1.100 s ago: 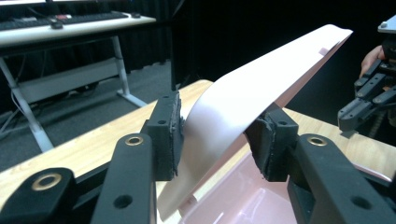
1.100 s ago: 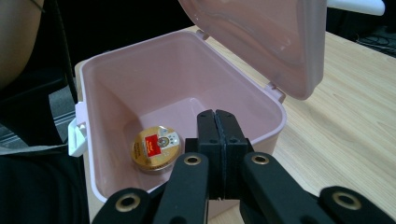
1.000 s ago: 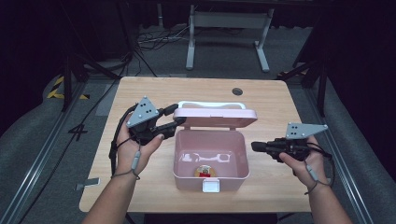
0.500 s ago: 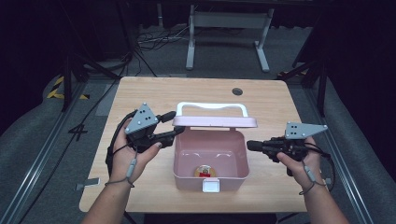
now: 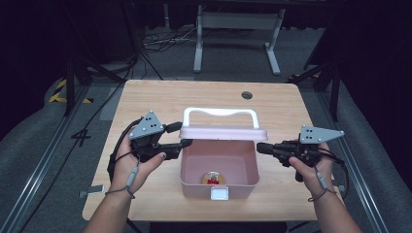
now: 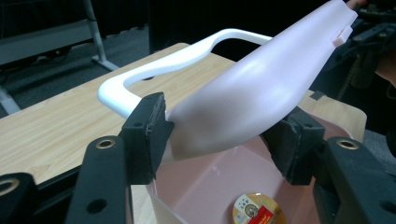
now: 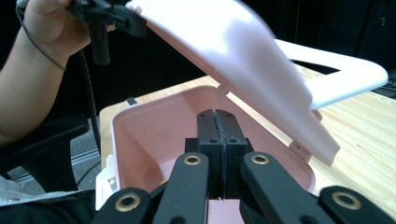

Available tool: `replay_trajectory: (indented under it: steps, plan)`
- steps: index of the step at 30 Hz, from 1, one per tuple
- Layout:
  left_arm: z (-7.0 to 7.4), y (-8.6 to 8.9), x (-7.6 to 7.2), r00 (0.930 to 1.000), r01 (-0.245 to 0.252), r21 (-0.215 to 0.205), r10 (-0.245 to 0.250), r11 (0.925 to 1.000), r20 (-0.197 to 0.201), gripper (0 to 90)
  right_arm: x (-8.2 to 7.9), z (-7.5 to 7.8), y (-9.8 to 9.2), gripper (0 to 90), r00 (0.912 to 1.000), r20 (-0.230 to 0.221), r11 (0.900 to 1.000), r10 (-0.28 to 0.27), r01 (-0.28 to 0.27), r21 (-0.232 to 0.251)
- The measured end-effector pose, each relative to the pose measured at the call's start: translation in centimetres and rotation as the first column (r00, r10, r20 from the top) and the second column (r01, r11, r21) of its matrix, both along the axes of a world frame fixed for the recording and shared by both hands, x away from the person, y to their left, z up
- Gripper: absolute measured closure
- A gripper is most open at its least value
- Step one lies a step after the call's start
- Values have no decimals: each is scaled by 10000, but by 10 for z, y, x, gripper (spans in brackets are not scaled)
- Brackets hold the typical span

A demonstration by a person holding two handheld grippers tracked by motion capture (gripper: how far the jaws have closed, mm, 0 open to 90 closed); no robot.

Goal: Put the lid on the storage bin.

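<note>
A pale wooden counter (image 5: 160,99) stands in a dark room with a grey floor. At its middle sits a pink box (image 5: 218,167), a small round item (image 5: 212,178) inside. The left tool (image 6: 219,135) grips the edge of the half-raised pink lid (image 6: 261,88) with its white handle (image 6: 154,70). The right tool (image 7: 216,126) hovers with jaws pressed together, empty, beside the box's right wall.

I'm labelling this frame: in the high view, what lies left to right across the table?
Left tongs → pink box with its lid → right tongs.
</note>
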State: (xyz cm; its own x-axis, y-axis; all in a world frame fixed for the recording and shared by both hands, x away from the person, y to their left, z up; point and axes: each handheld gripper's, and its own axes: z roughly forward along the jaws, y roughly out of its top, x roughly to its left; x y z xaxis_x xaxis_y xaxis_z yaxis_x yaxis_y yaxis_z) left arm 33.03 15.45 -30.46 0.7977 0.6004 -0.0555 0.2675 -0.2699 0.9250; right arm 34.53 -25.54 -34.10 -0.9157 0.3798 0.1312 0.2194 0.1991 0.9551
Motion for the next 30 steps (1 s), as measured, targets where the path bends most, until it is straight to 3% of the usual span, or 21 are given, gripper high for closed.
replay_trajectory:
  steps: [5,15,21,27,30]
  plan:
    - [-3,3,-4,9995,45,57,-47,10000,309,381,1,0,1,900,9999,-88,9999,85,-84,92]
    - [-5,17,-4,9999,143,521,-146,9985,44,352,0,0,2,900,10000,-23,9998,80,-80,206]
    - [-8,31,-2,9991,376,1130,-350,9929,-253,345,0,1,2,900,9999,-23,9996,143,-142,237]
    - [-11,56,3,9986,332,1104,-284,9933,-449,337,0,0,3,900,9997,-77,9995,217,-215,250]
    - [-12,65,7,9993,11,950,24,9955,-362,324,0,0,4,900,9998,-73,9996,206,-204,213]
